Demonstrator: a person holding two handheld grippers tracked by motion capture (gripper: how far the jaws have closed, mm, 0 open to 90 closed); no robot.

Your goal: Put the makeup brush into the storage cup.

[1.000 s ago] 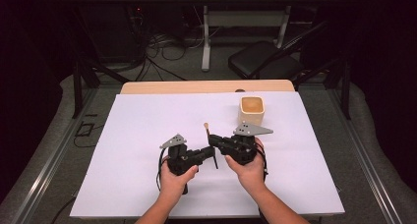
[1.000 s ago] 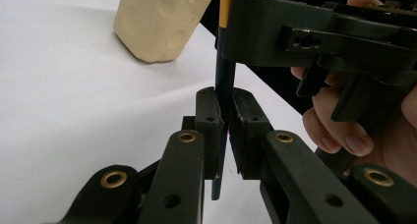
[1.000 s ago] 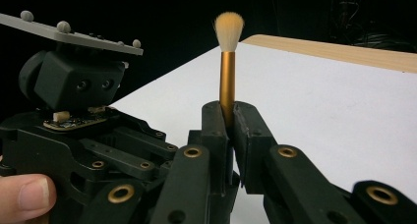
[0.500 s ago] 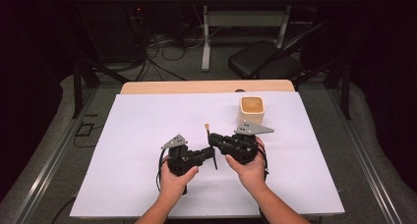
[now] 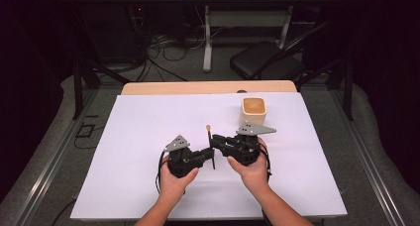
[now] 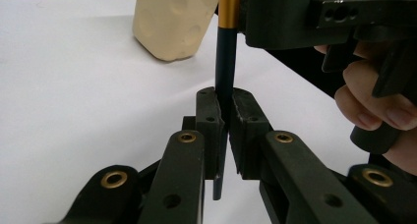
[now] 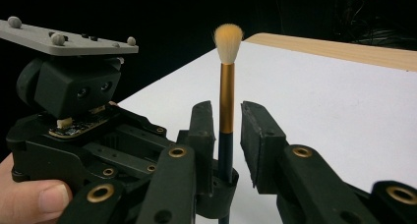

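The left hand-held gripper (image 6: 223, 130) is clamped on the dark handle of a small brush (image 6: 225, 71), its jaws pressed against the stem near the lower end. The right hand-held gripper (image 7: 227, 130) sits with its jaws apart on either side of the brush, beside the gold ferrule and not touching it. The brush stands upright, its pale bristle tip uppermost, over the white-covered worktop (image 5: 148, 127). A cream square cup (image 5: 254, 110) rests on the worktop just beyond the right hand-held gripper.

No readable text, it seems (nor labels); no numbers.
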